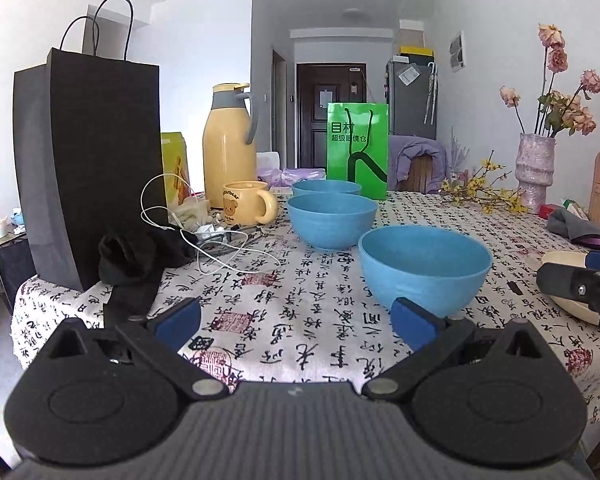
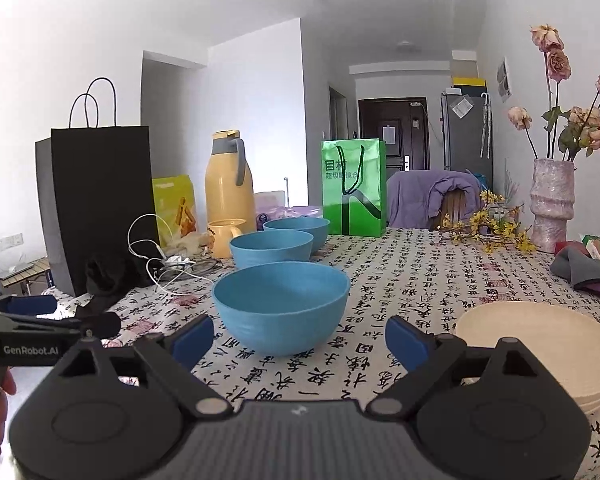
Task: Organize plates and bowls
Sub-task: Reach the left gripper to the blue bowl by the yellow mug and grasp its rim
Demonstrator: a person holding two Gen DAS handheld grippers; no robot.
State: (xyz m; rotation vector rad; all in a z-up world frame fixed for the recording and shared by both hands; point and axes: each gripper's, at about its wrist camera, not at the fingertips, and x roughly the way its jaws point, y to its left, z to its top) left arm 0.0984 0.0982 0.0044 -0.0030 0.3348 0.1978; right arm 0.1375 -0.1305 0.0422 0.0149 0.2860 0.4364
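Observation:
Three blue bowls stand in a row on the patterned tablecloth: a near bowl (image 1: 424, 270) (image 2: 281, 304), a middle bowl (image 1: 332, 218) (image 2: 271, 248) and a far bowl (image 1: 326, 188) (image 2: 298, 229). A stack of cream bowls (image 2: 540, 350) sits to the right; its edge shows in the left wrist view (image 1: 560, 264). My left gripper (image 1: 296, 322) is open and empty, the near blue bowl just ahead of its right finger. My right gripper (image 2: 300, 342) is open and empty, straddling the view of the near blue bowl, short of it.
A black paper bag (image 1: 88, 168), yellow thermos (image 1: 228, 144), yellow mug (image 1: 246, 202), white cable (image 1: 204, 240) and black cloth (image 1: 136, 264) crowd the left. A green bag (image 1: 358, 144) stands at the back. A vase of dried flowers (image 1: 534, 168) and grey cloth (image 2: 584, 270) are at the right.

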